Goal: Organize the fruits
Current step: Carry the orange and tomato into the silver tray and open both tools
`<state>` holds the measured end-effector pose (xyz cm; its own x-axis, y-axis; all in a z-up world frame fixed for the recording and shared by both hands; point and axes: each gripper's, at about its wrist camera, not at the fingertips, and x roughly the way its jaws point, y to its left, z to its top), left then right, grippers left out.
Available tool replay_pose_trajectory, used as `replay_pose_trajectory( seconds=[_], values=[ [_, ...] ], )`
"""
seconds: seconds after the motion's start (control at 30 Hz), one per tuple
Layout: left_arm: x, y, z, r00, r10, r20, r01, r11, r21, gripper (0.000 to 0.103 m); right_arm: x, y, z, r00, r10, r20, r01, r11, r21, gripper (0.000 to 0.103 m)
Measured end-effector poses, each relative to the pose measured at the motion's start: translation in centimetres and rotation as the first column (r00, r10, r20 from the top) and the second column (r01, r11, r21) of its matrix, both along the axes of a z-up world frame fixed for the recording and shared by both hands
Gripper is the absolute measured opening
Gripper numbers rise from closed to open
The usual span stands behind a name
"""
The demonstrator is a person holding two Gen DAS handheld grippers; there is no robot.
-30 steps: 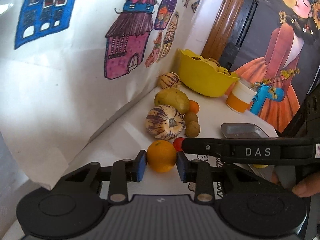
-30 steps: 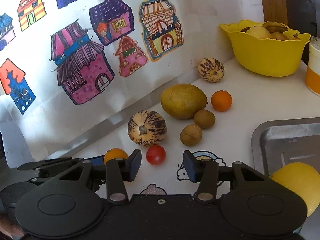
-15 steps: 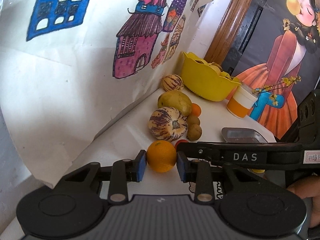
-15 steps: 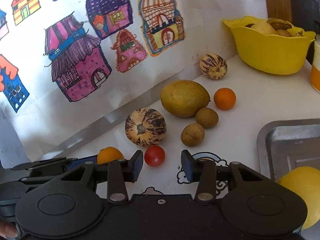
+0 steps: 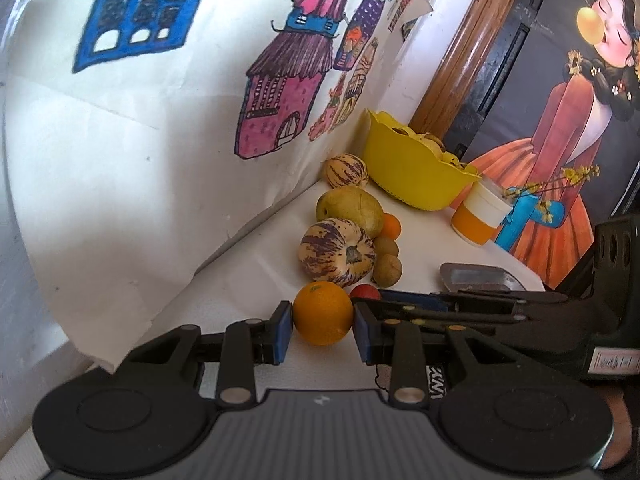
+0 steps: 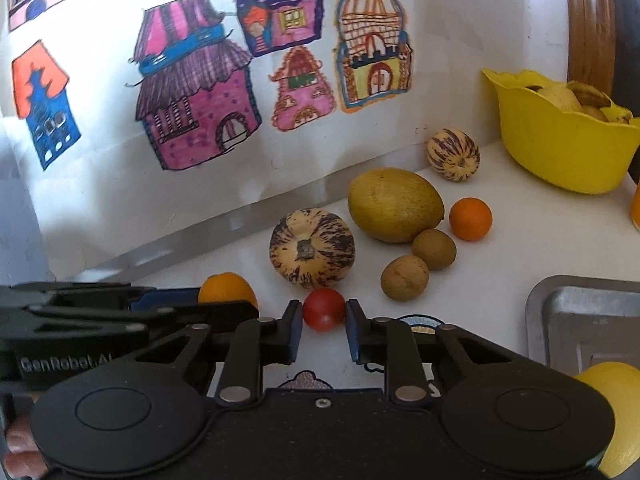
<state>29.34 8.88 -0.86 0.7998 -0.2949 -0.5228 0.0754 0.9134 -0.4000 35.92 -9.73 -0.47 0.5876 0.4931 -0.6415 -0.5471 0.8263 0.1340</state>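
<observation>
Left gripper (image 5: 323,330) closed on an orange (image 5: 323,313); both blue pads touch its sides, fruit sitting at the fingertips, low over the white table (image 5: 248,280). Right gripper (image 6: 323,330) just beside it, on the left one's right. Its pads press both flanks of a small red tomato (image 6: 323,309), so it grips that. In the right wrist view the orange shows partly behind the left gripper's fingers.

Just beyond the two held fruits: a striped cream-and-purple melon (image 6: 312,248). Past it a large yellow-green mango (image 6: 395,205), two brown kiwis (image 6: 405,278) touching each other, and a small tangerine (image 6: 470,219). A second, smaller striped melon (image 6: 453,154) lies near the yellow bowl (image 6: 560,152), which already holds fruit. Metal tray (image 6: 580,320) at right, a yellow fruit (image 6: 612,412) at its near edge.
</observation>
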Motion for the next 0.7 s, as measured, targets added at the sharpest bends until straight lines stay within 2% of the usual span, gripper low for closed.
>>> replay_pose_trajectory(
  seconds=[0.3,0.43,0.6,0.7],
  values=[
    [-0.5,0.1,0.3,0.999,0.004,0.036,-0.003,1.000,-0.025,0.036,-1.0,-0.6,0.4,1.000,0.002,0.026,-0.002,1.000,0.000,0.024],
    [-0.9,-1.5,0.7,1.000,-0.007,0.020,0.005,0.998,0.065,0.036,-2.4,-2.0,1.4,0.999,-0.010,0.041,0.009,1.000,0.028,0.024],
    [-2.1,-3.6,2.1,0.998,-0.052,0.025,0.051,0.998,0.047,0.036,-5.1,-5.0,3.5,0.995,-0.059,0.075,0.053,0.996,0.075,0.024],
    [-3.1,-5.8,3.5,0.994,-0.092,0.052,0.089,0.994,0.066,0.036,-6.9,-7.8,5.0,0.990,-0.101,0.101,0.091,0.991,0.103,0.024]
  ],
)
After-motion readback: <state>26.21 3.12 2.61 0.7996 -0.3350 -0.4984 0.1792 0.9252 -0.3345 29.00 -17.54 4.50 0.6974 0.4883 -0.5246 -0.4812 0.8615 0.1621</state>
